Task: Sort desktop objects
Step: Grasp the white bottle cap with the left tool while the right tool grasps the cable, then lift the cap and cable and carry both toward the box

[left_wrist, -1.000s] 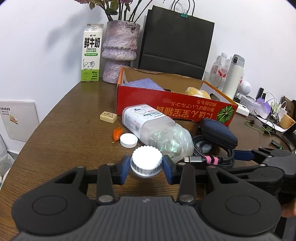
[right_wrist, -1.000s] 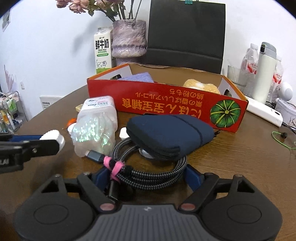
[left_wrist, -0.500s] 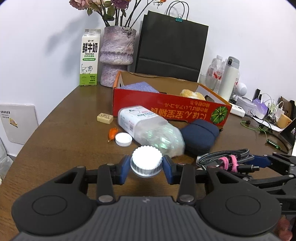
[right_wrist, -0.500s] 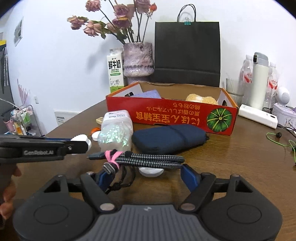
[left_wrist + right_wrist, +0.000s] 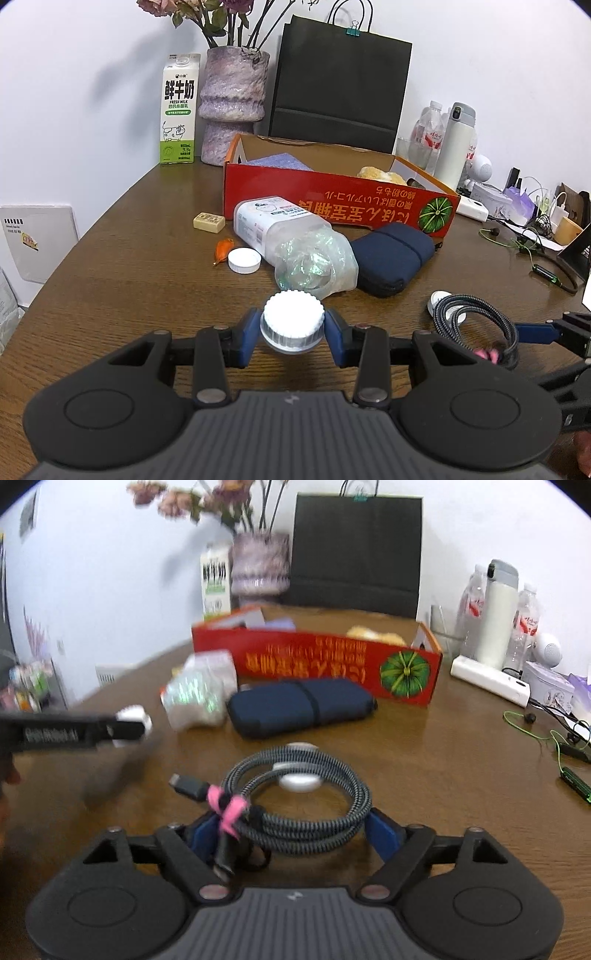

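Far left, at the back of the brown wooden counter point(image 5: 110, 258), a milk carton point(image 5: 179, 114) stands upright beside a purple vase point(image 5: 232, 107) holding flowers. A small tan block point(image 5: 209, 222) lies flat on the counter, forward of the carton. Right of it, an orange scrap point(image 5: 222, 249) sits touching or just beside a loose white cap point(image 5: 244, 260).

Centre: a clear plastic bottle point(image 5: 291, 243) lies on its side, its labelled end close to the front wall of the red cardboard box point(image 5: 332, 199), its crumpled end toward the camera. The box is open-topped; a bluish cloth and a yellowish item show inside. A black paper bag point(image 5: 340, 77) stands behind the box.

The left gripper point(image 5: 293, 328) is closed narrowly on a ribbed white cap point(image 5: 293, 320), one blue pad on each side, held above the counter.

Right of the bottle, a navy pouch point(image 5: 391, 258) lies flat, touching the bottle's crumpled end.

Further right, the right gripper point(image 5: 295, 834) stands moderately wide, its blue pads bearing on both sides of a coiled braided cable point(image 5: 295, 805) bound with a pink tie point(image 5: 227, 806). A white disc point(image 5: 301, 781) shows through the coil. Whether the coil rests on the counter cannot be determined.

Far right, a white thermos point(image 5: 454, 144) stands upright among water bottles.
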{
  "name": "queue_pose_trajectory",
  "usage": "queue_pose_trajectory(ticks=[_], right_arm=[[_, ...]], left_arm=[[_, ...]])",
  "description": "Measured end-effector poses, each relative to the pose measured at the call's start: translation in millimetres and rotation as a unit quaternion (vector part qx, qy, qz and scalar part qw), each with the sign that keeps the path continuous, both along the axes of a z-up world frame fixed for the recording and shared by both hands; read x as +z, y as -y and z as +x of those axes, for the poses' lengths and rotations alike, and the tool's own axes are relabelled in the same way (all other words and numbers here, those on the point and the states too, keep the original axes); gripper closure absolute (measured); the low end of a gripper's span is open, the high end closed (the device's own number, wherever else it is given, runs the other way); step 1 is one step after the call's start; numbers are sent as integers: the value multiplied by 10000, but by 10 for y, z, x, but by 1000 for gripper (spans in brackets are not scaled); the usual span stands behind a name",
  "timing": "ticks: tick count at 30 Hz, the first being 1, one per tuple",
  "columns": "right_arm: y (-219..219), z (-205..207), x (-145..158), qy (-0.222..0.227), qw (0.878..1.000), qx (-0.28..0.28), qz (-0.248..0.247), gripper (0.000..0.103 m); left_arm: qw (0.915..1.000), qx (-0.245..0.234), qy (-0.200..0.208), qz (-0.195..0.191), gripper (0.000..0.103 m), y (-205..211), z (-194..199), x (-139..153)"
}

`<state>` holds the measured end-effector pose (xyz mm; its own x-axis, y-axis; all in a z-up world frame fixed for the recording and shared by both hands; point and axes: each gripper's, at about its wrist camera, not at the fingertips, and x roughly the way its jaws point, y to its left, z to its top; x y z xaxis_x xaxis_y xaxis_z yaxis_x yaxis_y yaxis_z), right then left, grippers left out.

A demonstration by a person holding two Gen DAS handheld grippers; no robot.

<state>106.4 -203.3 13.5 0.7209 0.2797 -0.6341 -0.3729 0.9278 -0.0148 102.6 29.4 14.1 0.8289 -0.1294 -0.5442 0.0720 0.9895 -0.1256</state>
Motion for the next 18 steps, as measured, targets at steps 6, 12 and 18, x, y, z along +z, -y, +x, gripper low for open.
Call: queue_pose_trajectory(ticks=[6, 12, 18], right_arm=[[-95, -61, 50, 175, 9990, 374, -154, 4], [126, 41, 205, 67, 9973, 48, 735, 0], [-43, 384, 131, -324, 9970, -396, 573, 0]], left_arm=[[10000, 17, -26, -37, 63, -13, 4, -14], [10000, -10, -52, -72, 63, -13, 16, -24], [10000, -33, -40, -45, 63, 6, 19, -25]])
